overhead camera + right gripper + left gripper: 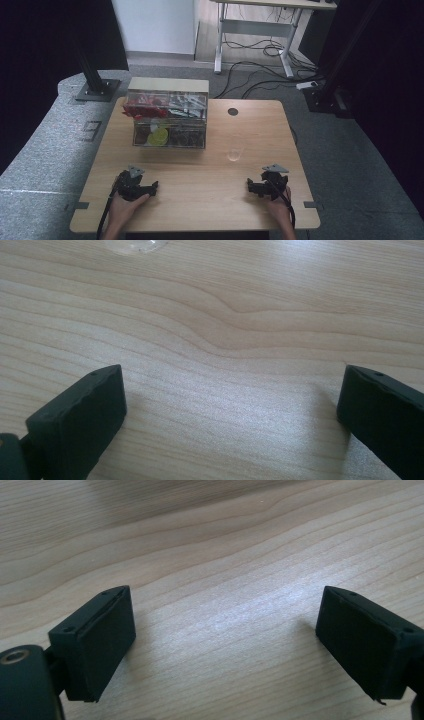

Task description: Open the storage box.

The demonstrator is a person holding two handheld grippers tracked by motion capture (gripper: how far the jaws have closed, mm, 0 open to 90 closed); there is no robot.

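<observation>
While high view took in clear box (pixel 169 119) near far edge of surface (pixel 200 185), gripper views showed bare wood: left gripper (pixel 225 645) jaws spread, right gripper (pixel 232 415) jaws spread, glass (pixel 135 245) ahead.

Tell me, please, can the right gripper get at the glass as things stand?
Probably yes: the right gripper is open, and bare table lies between it and the glass.

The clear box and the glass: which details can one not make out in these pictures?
- Box, high view: the contents are too small and blurred to name; red, yellow and dark shapes show.
- Glass, high view: transparent and faint, so any content cannot be told.
- Glass, right gripper view: cut off by the top edge.
</observation>
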